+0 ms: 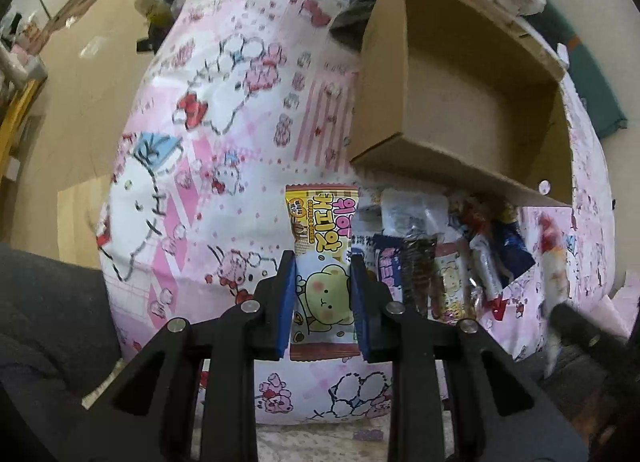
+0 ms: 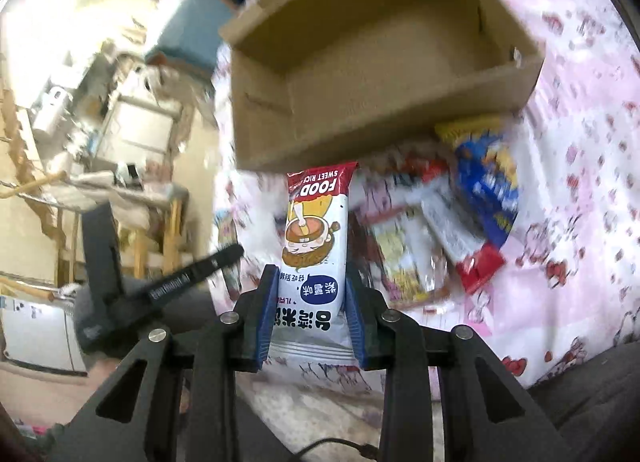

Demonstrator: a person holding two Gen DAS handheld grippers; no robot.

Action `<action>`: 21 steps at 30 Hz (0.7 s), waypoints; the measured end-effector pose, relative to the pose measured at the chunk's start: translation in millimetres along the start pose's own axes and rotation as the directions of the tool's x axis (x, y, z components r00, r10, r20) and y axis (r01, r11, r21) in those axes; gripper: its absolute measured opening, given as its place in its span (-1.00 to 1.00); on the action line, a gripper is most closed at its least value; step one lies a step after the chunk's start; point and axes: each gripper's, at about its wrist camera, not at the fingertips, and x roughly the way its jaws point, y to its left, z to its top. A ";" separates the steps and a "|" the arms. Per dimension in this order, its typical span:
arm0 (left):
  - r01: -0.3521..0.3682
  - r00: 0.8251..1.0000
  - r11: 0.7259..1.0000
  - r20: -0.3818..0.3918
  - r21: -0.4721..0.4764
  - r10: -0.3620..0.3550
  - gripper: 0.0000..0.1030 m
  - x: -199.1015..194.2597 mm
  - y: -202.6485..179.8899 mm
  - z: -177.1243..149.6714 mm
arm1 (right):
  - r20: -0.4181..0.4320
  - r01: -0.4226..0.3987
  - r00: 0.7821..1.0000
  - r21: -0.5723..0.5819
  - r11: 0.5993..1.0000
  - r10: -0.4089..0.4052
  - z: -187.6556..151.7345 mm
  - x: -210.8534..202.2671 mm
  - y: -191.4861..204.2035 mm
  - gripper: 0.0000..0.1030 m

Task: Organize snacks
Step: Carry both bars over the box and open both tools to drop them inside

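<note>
A: Left wrist view: the left hand-held gripper (image 1: 323, 262) is clamped on a yellow snack packet (image 1: 322, 262) with a bear on it, held just short of the open cardboard box (image 1: 460, 110).

B: And the right wrist view?

A: The right hand-held gripper (image 2: 308, 278) is clamped on a white rice-snack packet (image 2: 314, 258), also just in front of the box (image 2: 360, 114). A pile of snacks (image 2: 452, 222) lies on the pink patterned sheet (image 2: 580, 202) against the box's near wall.
</note>
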 end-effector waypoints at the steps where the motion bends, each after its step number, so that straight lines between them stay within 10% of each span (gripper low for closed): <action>1: -0.008 1.000 1.000 0.015 0.008 0.007 -0.58 -3.7 -1.3 2.0 | 0.025 -0.007 1.000 -0.010 1.000 0.007 1.7 -7.7 3.1 -0.36; 21: -0.040 0.984 0.975 0.179 0.220 0.000 -0.58 -45.0 -96.6 100.3 | 0.215 -0.040 0.975 -0.054 0.998 0.050 83.8 -33.9 -8.0 -0.36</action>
